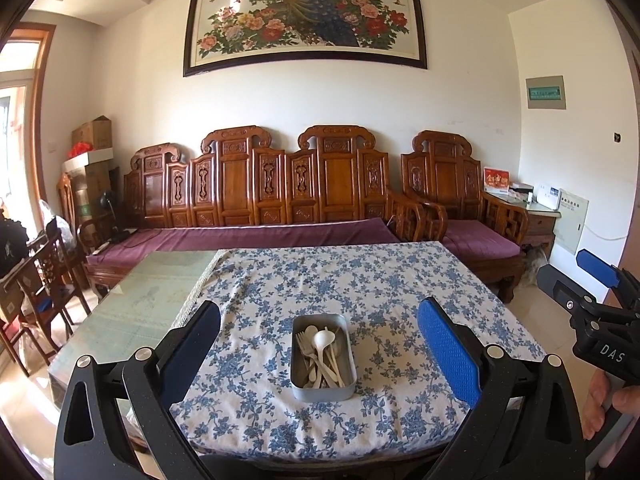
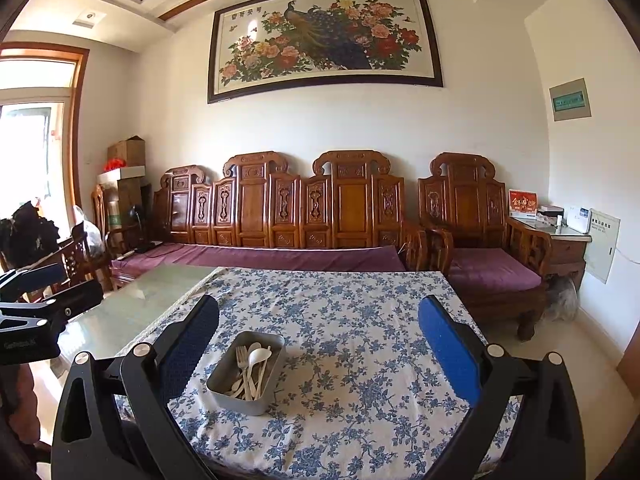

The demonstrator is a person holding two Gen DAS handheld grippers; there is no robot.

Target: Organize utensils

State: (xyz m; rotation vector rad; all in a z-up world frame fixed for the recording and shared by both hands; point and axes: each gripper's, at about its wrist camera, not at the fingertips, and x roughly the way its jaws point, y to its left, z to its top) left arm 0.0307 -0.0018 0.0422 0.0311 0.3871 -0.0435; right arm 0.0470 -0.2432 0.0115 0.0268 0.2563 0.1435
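The tabletop [image 1: 400, 280], spread with a blue-flowered cloth [image 2: 360, 320] over most of its width and bare glass at the left, carries only one thing: a rectangular metal tin [image 1: 323, 388] sitting near the front edge. In the left wrist view the tin lies centred between the wide-spread fingers of the left gripper [image 1: 319, 350]; in the right wrist view it sits nearer the left finger of the right gripper [image 2: 319, 350], whose fingers are likewise spread wide. Neither gripper holds or touches anything, and both hang back from the tin, above the near edge.

Inside the tin lies a loose heap of pale utensils: a white spoon [image 1: 322, 340] on top, a fork [image 2: 241, 356] with its tines toward the far end, and several slim handles crossing beneath, too tangled to count.

All the utensils seem to be in the tin, none on the cloth. Either the gathering is finished, or sorting has not begun; the views do not settle which.
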